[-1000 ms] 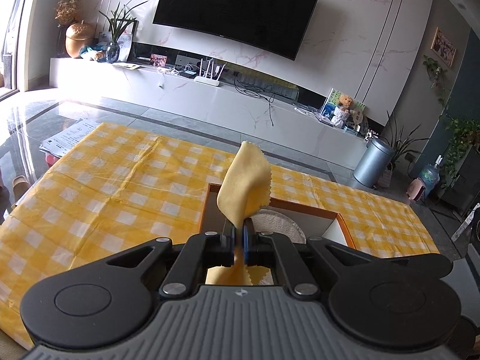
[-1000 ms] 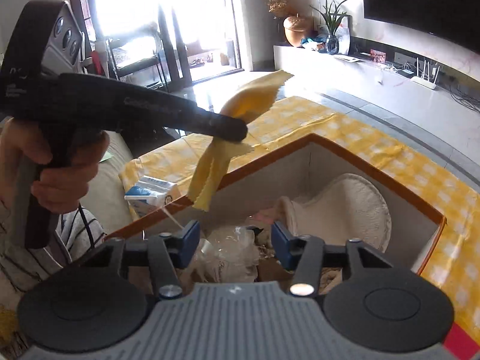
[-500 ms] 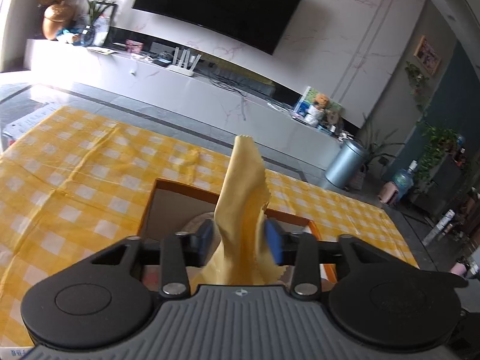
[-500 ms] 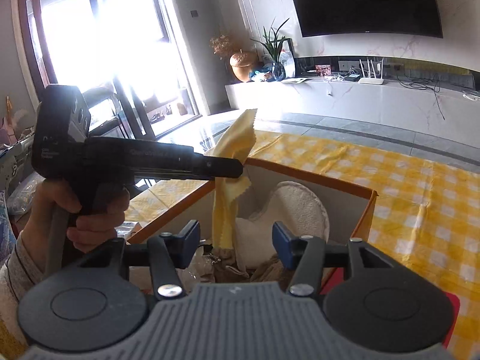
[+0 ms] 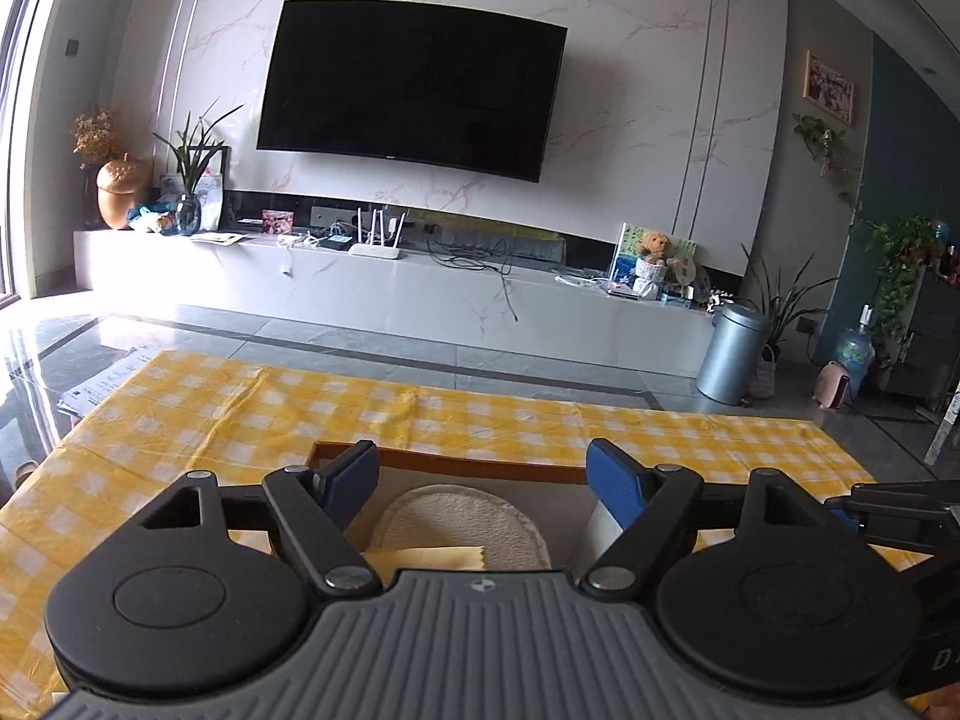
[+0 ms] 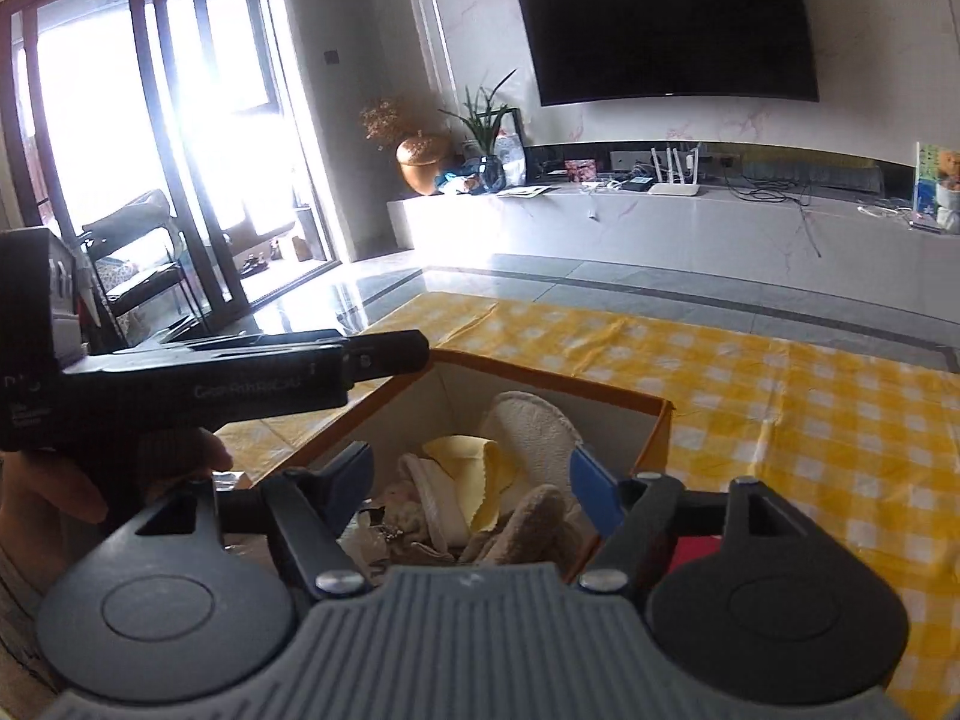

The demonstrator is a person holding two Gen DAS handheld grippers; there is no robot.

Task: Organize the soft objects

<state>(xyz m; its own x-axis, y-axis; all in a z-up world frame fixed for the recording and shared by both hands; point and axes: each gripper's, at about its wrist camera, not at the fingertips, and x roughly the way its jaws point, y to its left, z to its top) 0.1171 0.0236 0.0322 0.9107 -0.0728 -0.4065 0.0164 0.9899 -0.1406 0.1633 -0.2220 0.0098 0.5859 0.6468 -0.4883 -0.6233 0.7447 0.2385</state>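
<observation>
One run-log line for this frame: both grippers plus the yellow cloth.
left gripper: jaws just opened, nothing between | right gripper: jaws just opened wider, empty | yellow cloth: lying in box among other soft items

both cameras sit low behind their own fingers, close above the open box on the checked cloth. the left faces the tv squarely, the right from an angle.

Faint, illegible lettering on the left claw's black body, nothing else readable
</observation>
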